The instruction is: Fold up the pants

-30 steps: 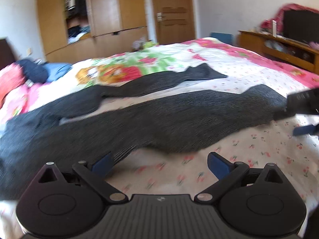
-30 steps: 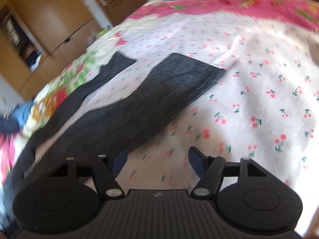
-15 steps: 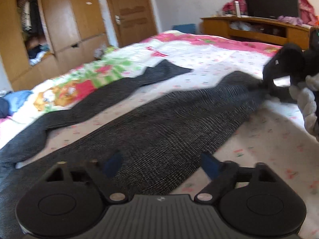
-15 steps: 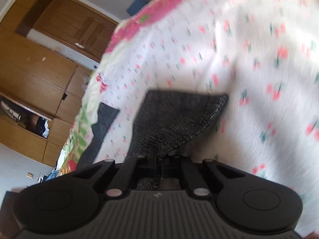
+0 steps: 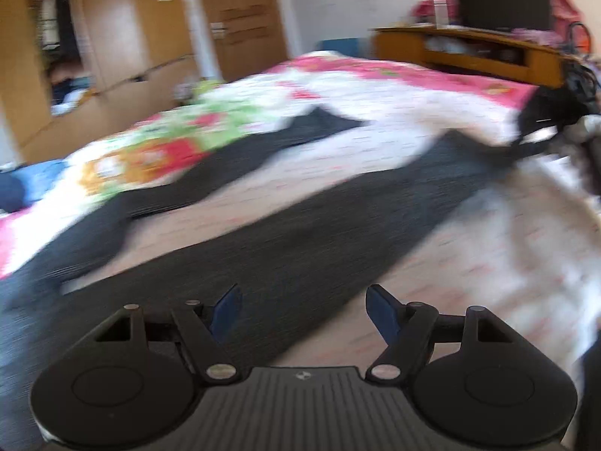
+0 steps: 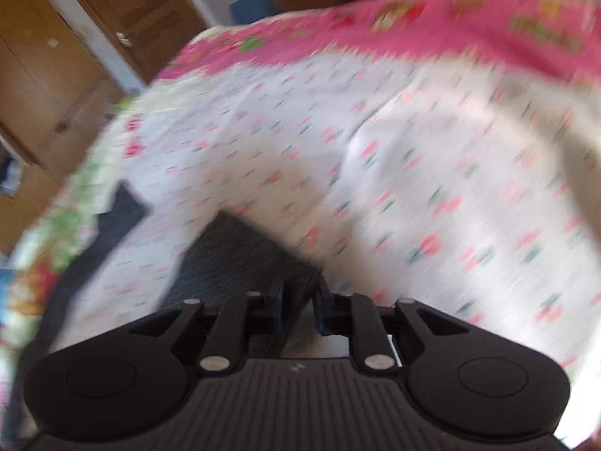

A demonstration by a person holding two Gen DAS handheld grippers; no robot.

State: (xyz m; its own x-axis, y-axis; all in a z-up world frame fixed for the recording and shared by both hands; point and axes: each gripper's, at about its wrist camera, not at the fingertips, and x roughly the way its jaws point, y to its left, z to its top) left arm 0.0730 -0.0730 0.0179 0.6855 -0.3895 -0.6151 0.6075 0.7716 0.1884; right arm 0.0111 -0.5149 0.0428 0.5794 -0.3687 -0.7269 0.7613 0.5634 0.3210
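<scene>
Dark grey pants lie spread on a floral bedspread, the two legs splayed apart. My left gripper is open, low over the edge of the near leg. My right gripper is shut on the hem of the near leg and holds it just above the bed. It also shows in the left wrist view at the far right, pulling that hem. The far leg lies flat to the left.
Wooden wardrobes and a door stand behind the bed. A low wooden TV stand with a television is at the right. Blue clothes lie at the bed's left edge.
My right gripper closed on the near leg's hem and has lifted it. My left gripper has moved in over the near leg and stays open.
</scene>
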